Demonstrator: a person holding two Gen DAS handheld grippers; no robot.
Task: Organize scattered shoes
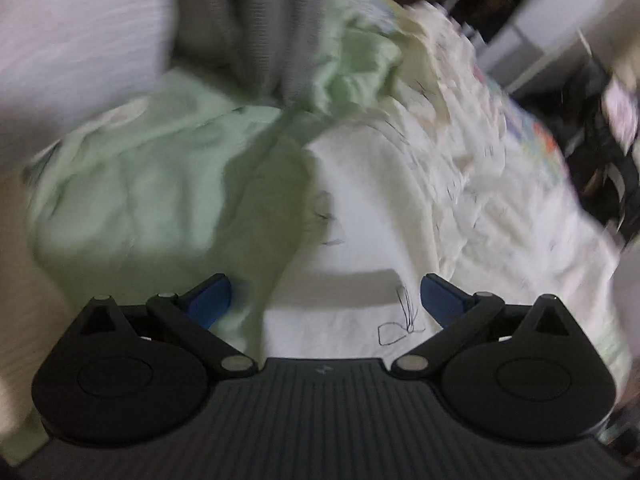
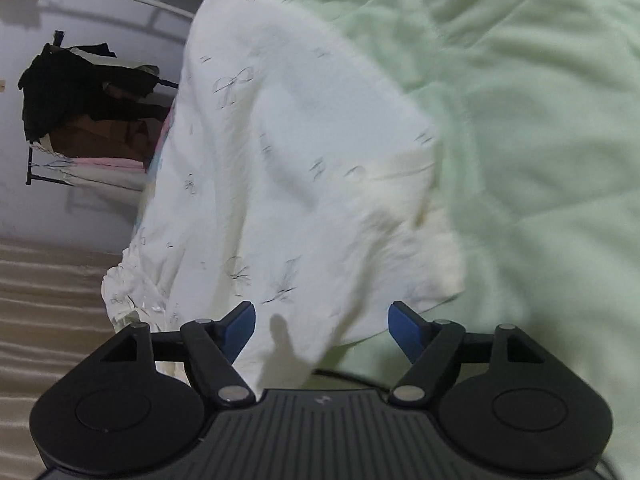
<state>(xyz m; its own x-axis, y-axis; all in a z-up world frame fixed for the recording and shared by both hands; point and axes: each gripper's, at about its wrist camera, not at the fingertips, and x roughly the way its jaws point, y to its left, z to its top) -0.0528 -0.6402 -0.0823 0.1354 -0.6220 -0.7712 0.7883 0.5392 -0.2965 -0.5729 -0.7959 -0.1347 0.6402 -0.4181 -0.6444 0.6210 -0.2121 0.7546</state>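
No shoes show in either view. My left gripper (image 1: 326,300) is open and empty, with its blue fingertips (image 1: 212,300) wide apart, above a white sheet with a bow print (image 1: 380,216) and a pale green quilt (image 1: 160,184). My right gripper (image 2: 322,332) is open and empty above the same white sheet (image 2: 280,160), with the green quilt (image 2: 520,120) to its right. Both views are blurred by motion.
In the right wrist view, a rack with dark clothes (image 2: 80,92) stands at the left against a grey wall, above a beige striped floor (image 2: 48,300). In the left wrist view, grey fabric (image 1: 240,20) lies behind the quilt and dark clutter (image 1: 600,140) sits at the right.
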